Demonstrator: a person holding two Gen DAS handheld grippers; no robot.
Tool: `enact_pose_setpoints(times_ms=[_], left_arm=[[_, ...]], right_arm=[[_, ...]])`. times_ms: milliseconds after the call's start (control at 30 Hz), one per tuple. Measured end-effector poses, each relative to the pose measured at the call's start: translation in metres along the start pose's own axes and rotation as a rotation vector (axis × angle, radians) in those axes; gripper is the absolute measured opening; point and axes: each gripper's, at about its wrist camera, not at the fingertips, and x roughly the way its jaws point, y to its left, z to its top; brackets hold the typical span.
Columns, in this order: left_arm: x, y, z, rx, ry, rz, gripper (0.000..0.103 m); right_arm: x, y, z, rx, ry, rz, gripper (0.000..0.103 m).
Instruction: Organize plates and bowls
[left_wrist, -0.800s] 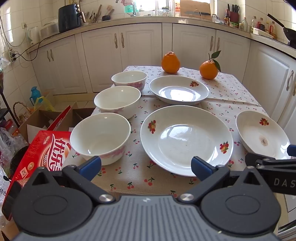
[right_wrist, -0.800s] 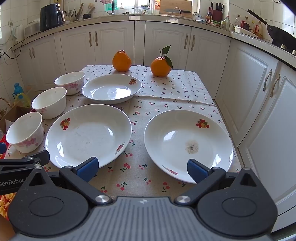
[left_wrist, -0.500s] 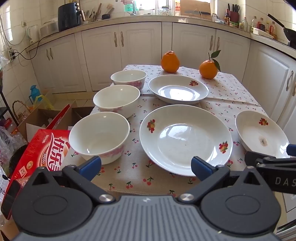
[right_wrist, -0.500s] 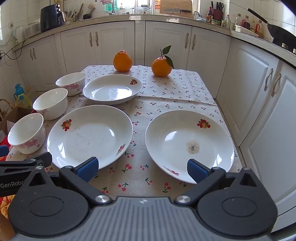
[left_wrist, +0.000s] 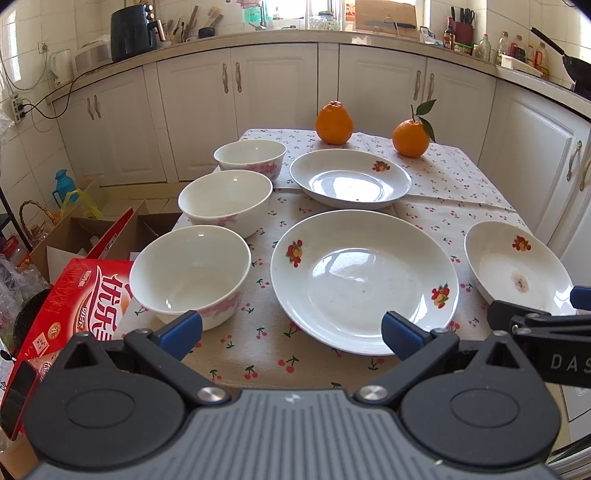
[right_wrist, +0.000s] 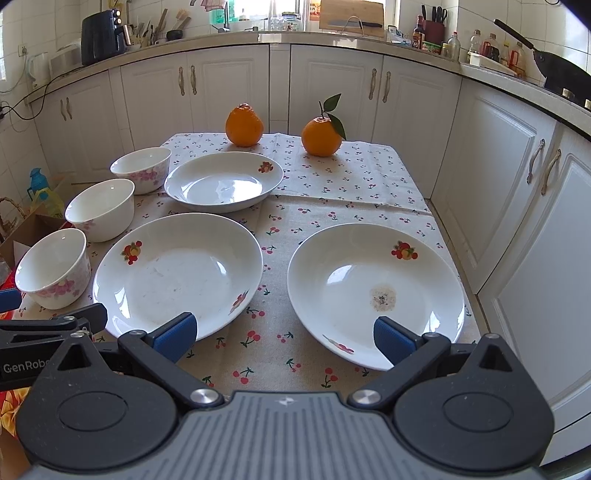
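Note:
Three white bowls stand in a row down the table's left side: near bowl (left_wrist: 190, 275), middle bowl (left_wrist: 225, 201), far bowl (left_wrist: 250, 157). Three white fruit-print plates lie beside them: a large middle plate (left_wrist: 364, 280), a far plate (left_wrist: 350, 181), and a stained right plate (right_wrist: 375, 291). My left gripper (left_wrist: 291, 332) is open and empty, above the table's front edge between the near bowl and the middle plate. My right gripper (right_wrist: 282, 334) is open and empty, in front of the gap between the middle plate (right_wrist: 177, 275) and the right plate.
Two oranges (left_wrist: 334, 123) (left_wrist: 410, 137) sit at the table's far end. A red carton (left_wrist: 70, 306) and open cardboard boxes (left_wrist: 77, 236) stand on the floor left of the table. White cabinets (right_wrist: 517, 206) run close along the right side and the back.
Both grippers have eased slightly forward and up, so the dishes sit a little lower in view. Nothing on the table has moved.

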Motion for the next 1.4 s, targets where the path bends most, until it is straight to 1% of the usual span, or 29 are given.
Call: enact_pose_setpoints(times_ms=[100, 300, 400, 467, 567, 633, 700, 800, 900, 967, 1067, 1167, 1300, 1400], left_arm=[[0.0, -0.003, 0.002, 0.01, -0.01, -0.008, 0.102], [0.002, -0.011, 0.009, 0.032, -0.054, -0.062, 0.102], [0.006, -0.016, 0.015, 0.057, -0.05, -0.096, 0.102], [0.008, -0.02, 0.019, 0.076, -0.062, -0.124, 0.102], [0.012, -0.024, 0.027, 0.093, -0.067, -0.168, 0.102], [0.013, -0.028, 0.031, 0.111, -0.079, -0.17, 0.102], [0.015, -0.034, 0.035, 0.137, -0.085, -0.165, 0.102], [0.015, -0.04, 0.042, 0.159, -0.1, -0.192, 0.102], [0.018, -0.048, 0.047, 0.173, -0.098, -0.209, 0.102], [0.021, -0.054, 0.049, 0.191, -0.083, -0.217, 0.102], [0.021, -0.063, 0.051, 0.221, -0.087, -0.239, 0.102], [0.024, -0.072, 0.054, 0.233, -0.074, -0.258, 0.102], [0.033, -0.086, 0.06, 0.248, -0.042, -0.275, 0.102], [0.038, -0.097, 0.062, 0.267, -0.04, -0.292, 0.102]], right_arm=[[0.0, -0.002, 0.001, -0.001, -0.006, -0.002, 0.103], [-0.001, -0.016, 0.004, -0.011, -0.027, 0.011, 0.103], [-0.003, -0.027, 0.006, -0.018, -0.043, 0.033, 0.103], [-0.005, -0.037, 0.006, -0.023, -0.061, 0.055, 0.103], [-0.007, -0.053, 0.005, -0.041, -0.072, 0.049, 0.103], [-0.008, -0.064, 0.003, -0.065, -0.074, 0.029, 0.103], [-0.007, -0.074, 0.0, -0.091, -0.067, 0.007, 0.103], [-0.003, -0.086, -0.008, -0.126, -0.048, -0.012, 0.103], [0.006, -0.096, -0.019, -0.147, -0.01, -0.018, 0.103], [0.012, -0.101, -0.029, -0.155, 0.015, 0.005, 0.103], [0.023, -0.103, -0.041, -0.162, 0.04, 0.042, 0.103], [0.033, -0.103, -0.048, -0.159, 0.048, 0.076, 0.103], [0.041, -0.105, -0.049, -0.17, 0.043, 0.09, 0.103], [0.048, -0.111, -0.047, -0.168, 0.045, 0.111, 0.103]])
